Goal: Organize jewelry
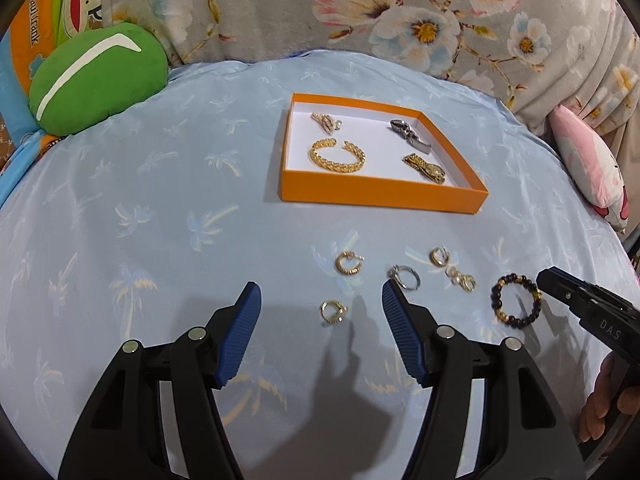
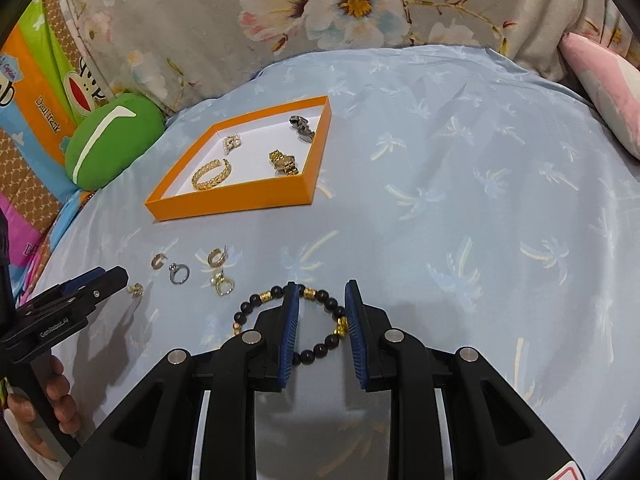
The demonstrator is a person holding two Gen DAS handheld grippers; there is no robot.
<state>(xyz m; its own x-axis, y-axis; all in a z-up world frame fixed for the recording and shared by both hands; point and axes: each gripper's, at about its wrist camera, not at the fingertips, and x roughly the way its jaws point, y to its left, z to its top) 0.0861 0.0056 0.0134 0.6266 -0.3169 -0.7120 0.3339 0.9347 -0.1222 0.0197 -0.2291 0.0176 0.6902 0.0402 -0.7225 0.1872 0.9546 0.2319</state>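
An orange tray [image 1: 380, 194] [image 2: 228, 204] lies on the blue bedspread and holds a gold cuff bracelet [image 1: 337, 155], a pearl brooch [image 1: 326, 121], a silver watch [image 1: 410, 135] and a gold watch [image 1: 426, 168]. Loose in front of it lie gold hoop earrings [image 1: 348, 263], a small gold earring [image 1: 333, 311], a silver ring [image 1: 405, 277] and pearl earrings [image 1: 460, 278]. My left gripper [image 1: 320, 300] is open just above the small earring. My right gripper [image 2: 322, 298] [image 1: 560, 286] is open with its jaws straddling one side of a black-and-gold bead bracelet [image 2: 320, 348] [image 1: 516, 299].
A green plush cushion [image 1: 94, 80] sits at the back left beside a colourful cartoon pillow [image 2: 36, 92]. A floral blanket [image 1: 400, 12] runs along the back. A pink pillow [image 1: 592, 168] lies at the right edge.
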